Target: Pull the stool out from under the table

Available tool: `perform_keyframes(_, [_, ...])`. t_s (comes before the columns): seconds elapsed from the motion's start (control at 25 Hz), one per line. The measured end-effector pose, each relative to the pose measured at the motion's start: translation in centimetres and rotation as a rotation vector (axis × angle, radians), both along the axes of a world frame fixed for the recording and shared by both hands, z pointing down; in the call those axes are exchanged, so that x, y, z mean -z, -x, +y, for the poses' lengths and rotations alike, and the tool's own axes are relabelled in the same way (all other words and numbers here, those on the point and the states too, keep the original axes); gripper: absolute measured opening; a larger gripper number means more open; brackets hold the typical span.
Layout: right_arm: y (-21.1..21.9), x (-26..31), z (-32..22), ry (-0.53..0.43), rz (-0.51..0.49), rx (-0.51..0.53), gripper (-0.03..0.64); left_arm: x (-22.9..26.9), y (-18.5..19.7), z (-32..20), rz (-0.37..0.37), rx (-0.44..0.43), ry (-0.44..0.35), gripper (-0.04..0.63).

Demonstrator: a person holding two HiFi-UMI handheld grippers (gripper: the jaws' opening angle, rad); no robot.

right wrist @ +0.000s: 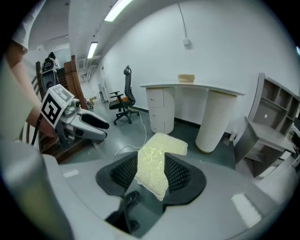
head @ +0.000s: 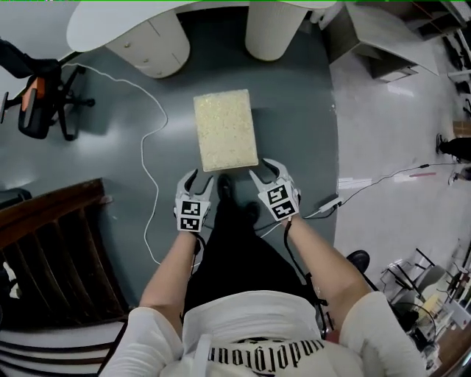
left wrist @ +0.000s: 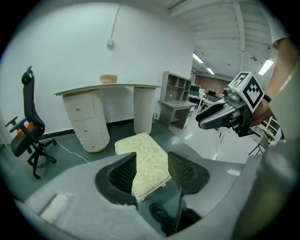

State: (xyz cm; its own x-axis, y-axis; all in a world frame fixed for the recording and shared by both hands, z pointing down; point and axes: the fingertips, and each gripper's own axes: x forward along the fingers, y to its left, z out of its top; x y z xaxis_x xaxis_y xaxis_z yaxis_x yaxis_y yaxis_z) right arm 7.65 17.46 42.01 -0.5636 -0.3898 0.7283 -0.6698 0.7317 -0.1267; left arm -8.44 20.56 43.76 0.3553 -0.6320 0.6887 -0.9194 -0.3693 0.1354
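Standing on the grey-green floor (head: 287,110), clear of the white tabletop (head: 110,22), the stool (head: 225,129) has a rectangular, cream, speckled cushion. The left tongs (head: 201,178) and right tongs (head: 266,171) are parted and empty above its near edge.

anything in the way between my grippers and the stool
Nothing visible. The stool stands clear of the table, its near corners straight ahead of the left gripper and the right gripper.

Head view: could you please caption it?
Left gripper and right gripper open near cream rectangular cushioned stool, clear of white table.
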Motion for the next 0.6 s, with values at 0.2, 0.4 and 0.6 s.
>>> perform_keyframes(0.2, [0.5, 10.5, -1.2, -0.094, -0.060, 0.000, 0.124, 10.3, 0.6, -1.4, 0.021, 0.011, -0.076, 0.147])
perform_keyframes(0.4, [-0.1, 19.2, -1.1, -0.185, -0.092, 0.004, 0.053, 18.7, 1.1, -1.4, 0.023, 0.020, -0.165, 0.038])
perform_keyframes(0.6, [-0.5, 26.9, -1.3, -0.266, -0.125, 0.002, 0.012, 27.0, 2.1, -1.7, 0.026, 0.033, -0.256, 0.006])
